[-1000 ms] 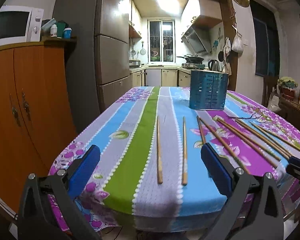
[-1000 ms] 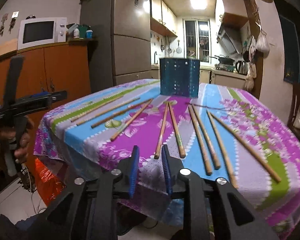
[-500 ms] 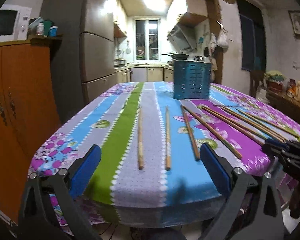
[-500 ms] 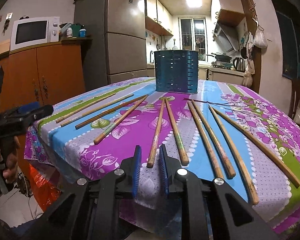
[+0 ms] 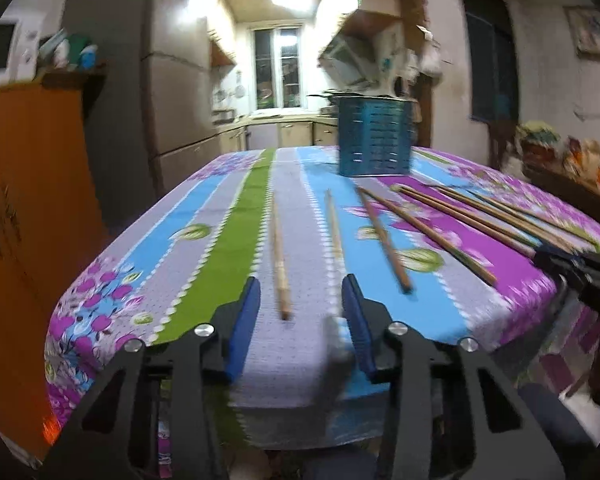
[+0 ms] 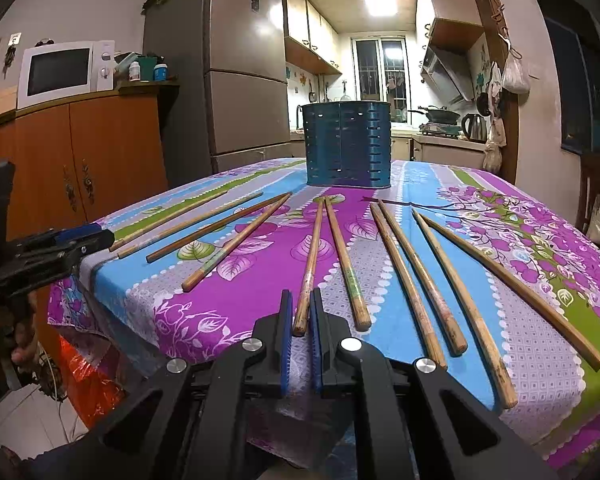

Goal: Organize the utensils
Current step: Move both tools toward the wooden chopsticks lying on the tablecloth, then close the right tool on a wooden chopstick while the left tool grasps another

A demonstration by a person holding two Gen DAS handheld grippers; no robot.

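Note:
Several wooden chopsticks lie spread on the floral striped tablecloth. A blue perforated utensil holder stands at the far end; it also shows in the left wrist view. My right gripper is at the near table edge, its blue pads a narrow gap apart around the near tip of one chopstick, not clamped on it. My left gripper is half open at the table edge, with a chopstick lying ahead between its fingers. That view is motion-blurred.
An orange wooden cabinet with a microwave stands left of the table, and a tall fridge behind it. The left gripper shows at the left in the right wrist view. The kitchen counter lies beyond.
My left gripper's fingers have narrowed from wide open to half open and it has moved toward the table edge. My right gripper has advanced until a chopstick tip lies between its pads.

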